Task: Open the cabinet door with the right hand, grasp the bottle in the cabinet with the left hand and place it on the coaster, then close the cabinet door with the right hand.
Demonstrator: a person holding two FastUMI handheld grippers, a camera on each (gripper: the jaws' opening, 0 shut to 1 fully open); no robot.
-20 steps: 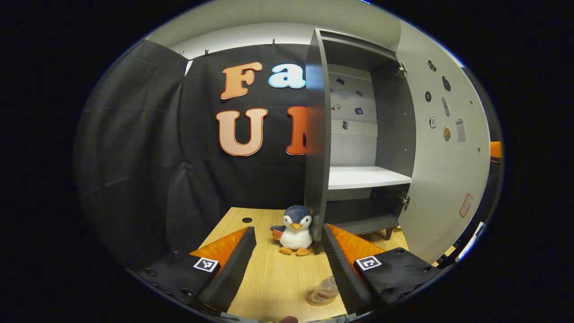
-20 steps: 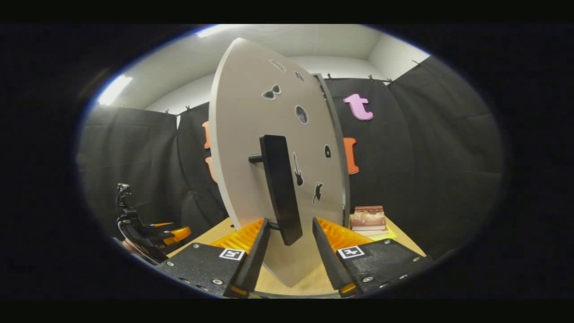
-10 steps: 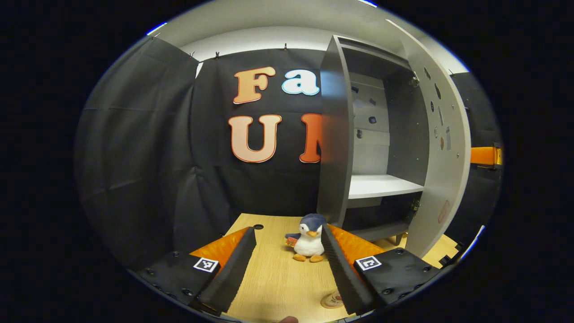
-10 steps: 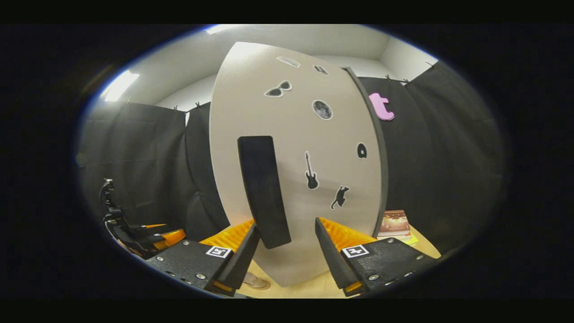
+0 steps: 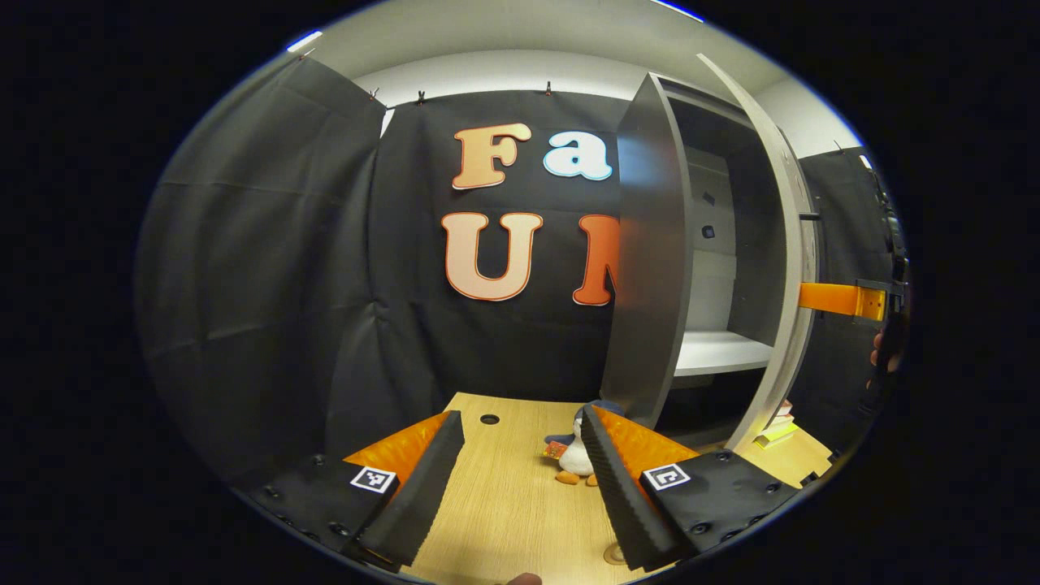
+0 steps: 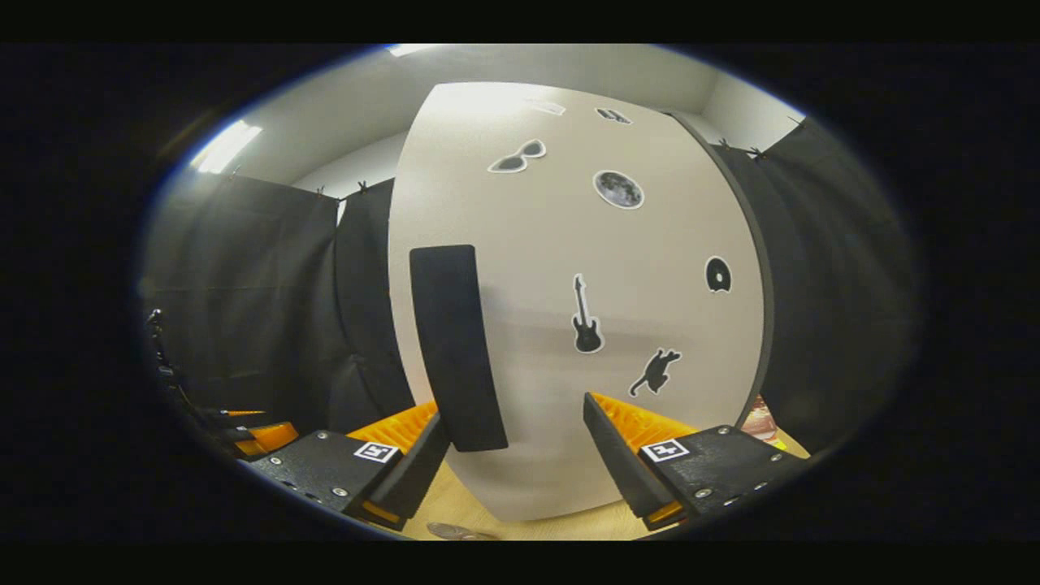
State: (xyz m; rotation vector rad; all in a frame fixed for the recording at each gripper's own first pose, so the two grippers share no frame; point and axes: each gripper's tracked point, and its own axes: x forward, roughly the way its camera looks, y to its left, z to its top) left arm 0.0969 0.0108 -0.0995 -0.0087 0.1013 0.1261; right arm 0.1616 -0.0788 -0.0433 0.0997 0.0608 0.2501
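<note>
On the right side of the left gripper view, we see the cabinet door partly swung toward the cabinet, a gap remaining. Our right gripper faces the door's outer face, jaws apart; the upright handle stands before the left jaw, not clamped. The handle's long axis runs vertically, toward the door's free edge. Our left gripper hovers over the counter, jaws apart and empty. The coaster is at the lower edge; the bottle on it is hidden behind the right jaw. A penguin toy stands near the cabinet. We judge the right hand nearer; closing needs a push toward the cabinet.
</note>
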